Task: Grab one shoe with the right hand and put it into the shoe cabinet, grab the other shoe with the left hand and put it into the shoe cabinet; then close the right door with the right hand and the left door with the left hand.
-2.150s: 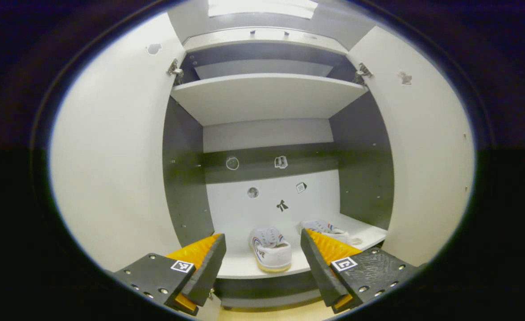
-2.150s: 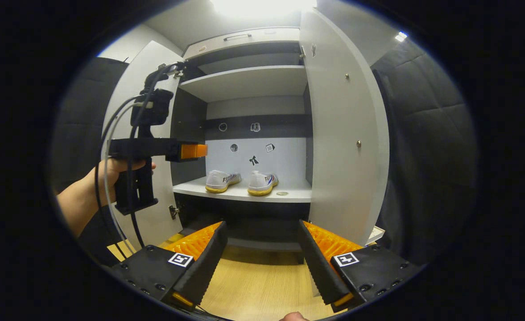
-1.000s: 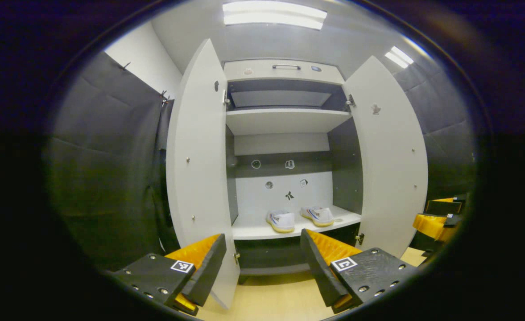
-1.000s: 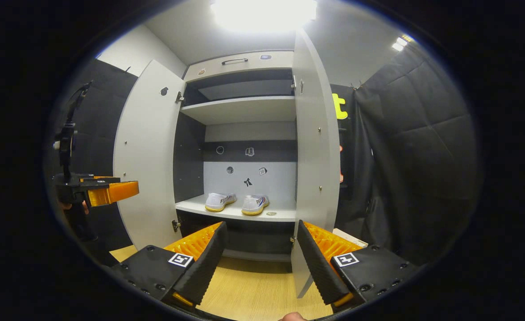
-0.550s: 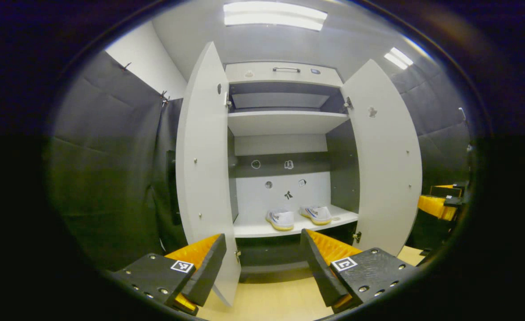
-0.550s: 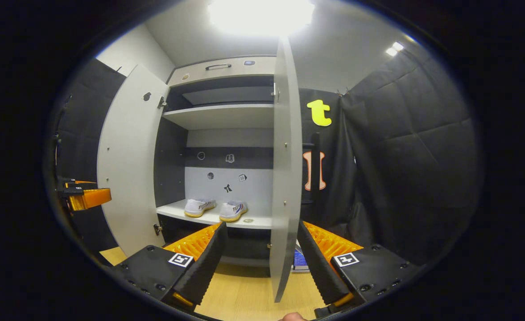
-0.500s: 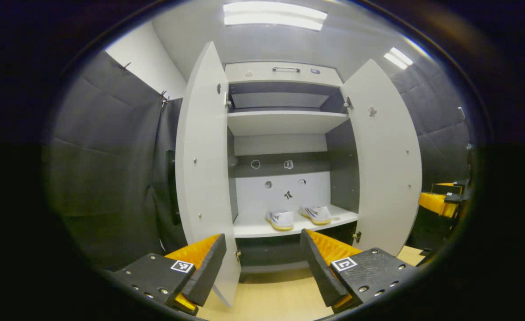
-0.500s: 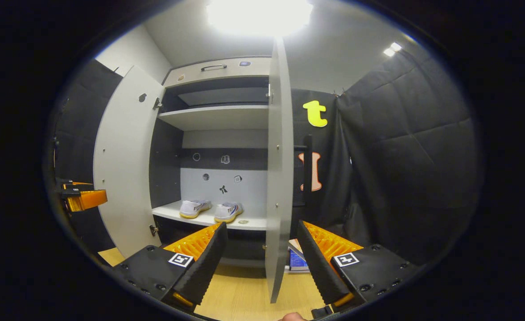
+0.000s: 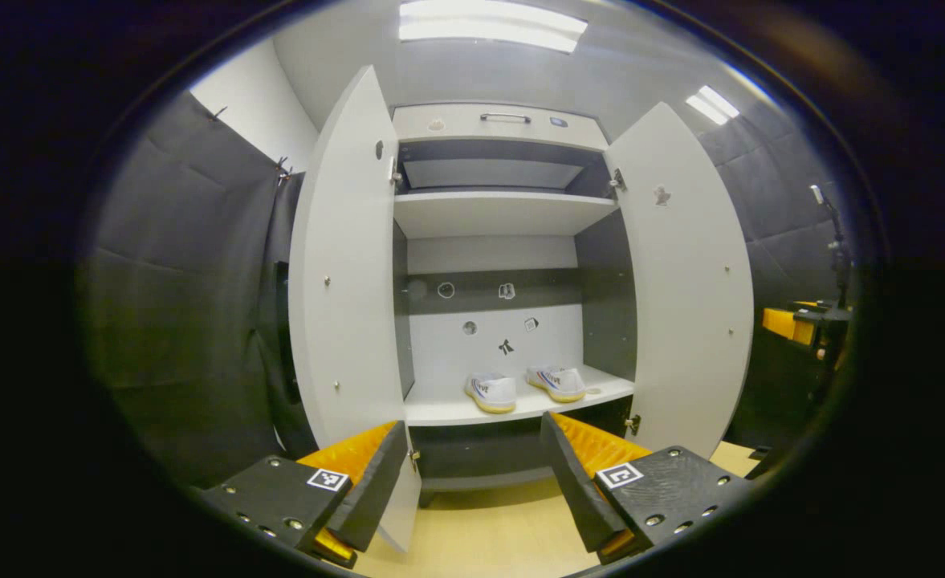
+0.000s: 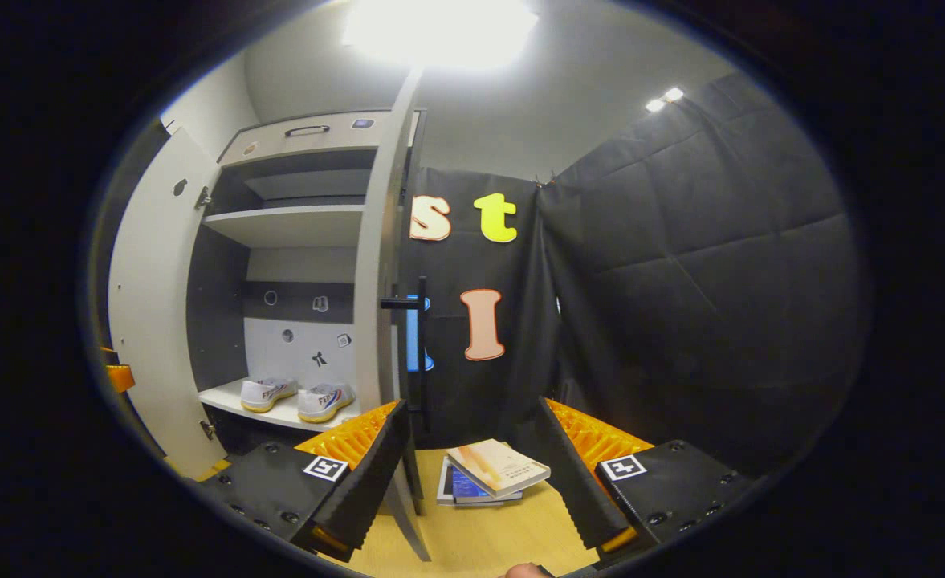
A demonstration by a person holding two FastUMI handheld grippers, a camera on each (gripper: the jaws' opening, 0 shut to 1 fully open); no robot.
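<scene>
Facing: shoe cabinet [image 9: 504, 124], both doors open
Shoes [image 9: 524, 387]: side by side on shelf [image 9: 440, 411]
Left claw [image 9: 472, 490]: wide open, empty
Right claw [image 10: 472, 482]: wide open, empty, beside right door [image 10: 376, 265]

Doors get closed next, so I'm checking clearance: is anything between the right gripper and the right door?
Nothing visible. The right gripper is open just outside the right door, near its black handle. The books lie on the floor beyond.

2 shoes [image 9: 525, 388] on shelf [image 9: 448, 410] between open doors [image 9: 344, 305]
</scene>
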